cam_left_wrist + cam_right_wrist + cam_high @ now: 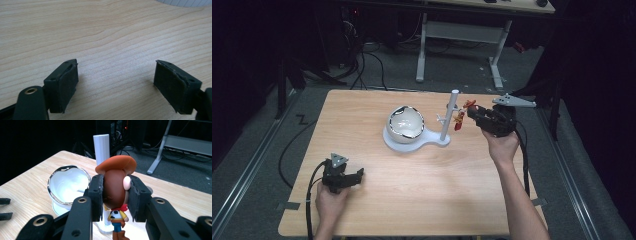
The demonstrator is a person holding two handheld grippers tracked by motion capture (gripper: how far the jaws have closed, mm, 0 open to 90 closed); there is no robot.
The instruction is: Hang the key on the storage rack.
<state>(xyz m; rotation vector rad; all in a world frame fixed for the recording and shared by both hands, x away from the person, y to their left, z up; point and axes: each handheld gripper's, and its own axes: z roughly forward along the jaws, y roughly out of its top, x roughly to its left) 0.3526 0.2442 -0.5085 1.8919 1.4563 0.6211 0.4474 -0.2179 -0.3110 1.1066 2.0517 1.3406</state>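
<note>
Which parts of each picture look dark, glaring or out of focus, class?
High view: the table is evenly lit, the room behind it dark. Left gripper view: the open left claw looks soft, the wood grain sharper. Right gripper view: the cowboy figure, pinched in the right claw, is sharp; the bowl rim glares.

Legible text, labels, brands, numbers, signs: none. Cowboy figure (117, 195), white stand (412, 140), table (412, 200) and both grippers' black housings carry no readable marking; any print on equipment in the dark background is too small to read.
</note>
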